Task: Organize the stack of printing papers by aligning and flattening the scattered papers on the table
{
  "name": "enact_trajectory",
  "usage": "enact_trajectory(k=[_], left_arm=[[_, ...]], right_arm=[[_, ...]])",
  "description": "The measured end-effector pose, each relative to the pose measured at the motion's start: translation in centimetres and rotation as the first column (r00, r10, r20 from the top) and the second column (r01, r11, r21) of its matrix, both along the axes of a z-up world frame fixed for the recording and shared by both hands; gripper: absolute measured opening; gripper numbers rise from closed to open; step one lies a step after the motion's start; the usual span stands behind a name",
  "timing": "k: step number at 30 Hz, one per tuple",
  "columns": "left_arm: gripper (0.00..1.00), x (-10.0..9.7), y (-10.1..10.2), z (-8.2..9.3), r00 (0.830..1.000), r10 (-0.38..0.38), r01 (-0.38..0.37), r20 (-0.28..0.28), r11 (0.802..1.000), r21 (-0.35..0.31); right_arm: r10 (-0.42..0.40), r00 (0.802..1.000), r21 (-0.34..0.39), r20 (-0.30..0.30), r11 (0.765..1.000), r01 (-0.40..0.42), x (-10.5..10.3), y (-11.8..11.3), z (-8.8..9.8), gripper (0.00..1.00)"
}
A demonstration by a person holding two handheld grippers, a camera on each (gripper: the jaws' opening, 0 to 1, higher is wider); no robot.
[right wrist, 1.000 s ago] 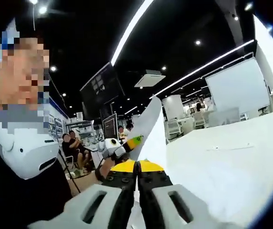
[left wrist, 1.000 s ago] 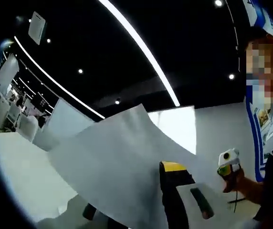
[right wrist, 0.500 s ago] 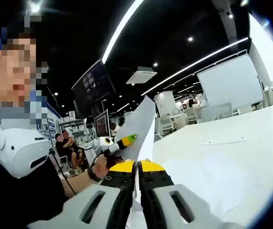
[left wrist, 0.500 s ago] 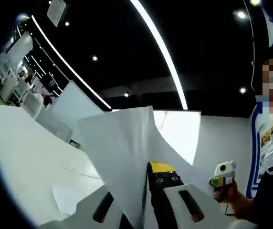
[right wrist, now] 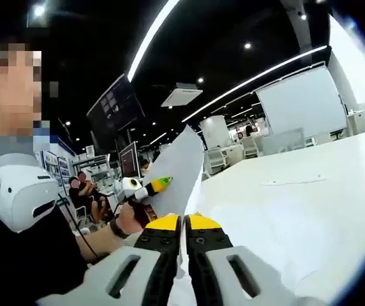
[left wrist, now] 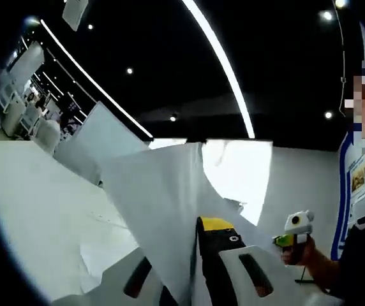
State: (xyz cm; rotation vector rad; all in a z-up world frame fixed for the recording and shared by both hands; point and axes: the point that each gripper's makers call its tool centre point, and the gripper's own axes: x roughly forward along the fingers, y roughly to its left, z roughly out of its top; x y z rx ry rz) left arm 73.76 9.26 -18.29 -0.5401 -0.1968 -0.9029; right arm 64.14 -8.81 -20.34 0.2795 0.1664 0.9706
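Paper sheets point(left wrist: 163, 210) are lifted off the white desk point(left wrist: 36, 210), standing up between the two tools. Left tool point(left wrist: 192, 255) is clamped on the sheets' near edge; right tool point(right wrist: 184, 239) has jaws together, apparently pinching the same sheets point(right wrist: 176, 172). Left tool point(right wrist: 145, 188) sits left of the paper, right tool point(left wrist: 294, 231) at far right.

Sheets of paper point(left wrist: 163, 204) rise upright directly ahead of the left gripper point(left wrist: 192, 268), blocking passage forward. The right gripper point(left wrist: 292, 231) stands well apart to one side, open air between. In the right gripper view, the counter point(right wrist: 297, 210) lies bare, with one small scrap point(right wrist: 291, 181) further off.
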Motion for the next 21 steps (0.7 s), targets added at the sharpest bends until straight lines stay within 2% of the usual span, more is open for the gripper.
enact_trajectory(k=[6, 7, 10, 14, 21], left_arm=[[0.06, 0.7, 0.5, -1.4, 0.999, 0.039, -0.039, -0.020, 0.999, -0.001], [0.06, 1.0, 0.6, -2.0, 0.997, 0.055, -0.055, -0.048, 0.998, 0.016], [0.06, 0.7, 0.5, -2.1, 0.998, 0.061, -0.060, -0.029, 0.998, 0.033], [0.06, 0.8, 1.3, -1.8, 0.997, 0.075, -0.075, -0.029, 0.997, -0.008], [0.06, 1.4, 2.6, -1.9, 0.992, 0.109, -0.113, -0.064, 0.992, -0.052]], right_arm=[[-0.019, 0.999, -0.013, -0.030, 1.000, 0.019, 0.9, -0.3, -0.9, 0.00], [-0.020, 0.999, -0.011, -0.040, 1.000, 0.019, 1.1, -0.4, -1.0, 0.00], [-0.021, 0.999, -0.016, -0.049, 1.000, 0.020, 1.4, -0.5, -1.1, 0.00], [-0.022, 0.999, -0.018, -0.049, 1.000, 0.021, 1.6, -0.5, -1.1, 0.00], [-0.029, 0.998, -0.031, -0.053, 0.999, 0.028, 1.7, -0.7, -1.3, 0.00]])
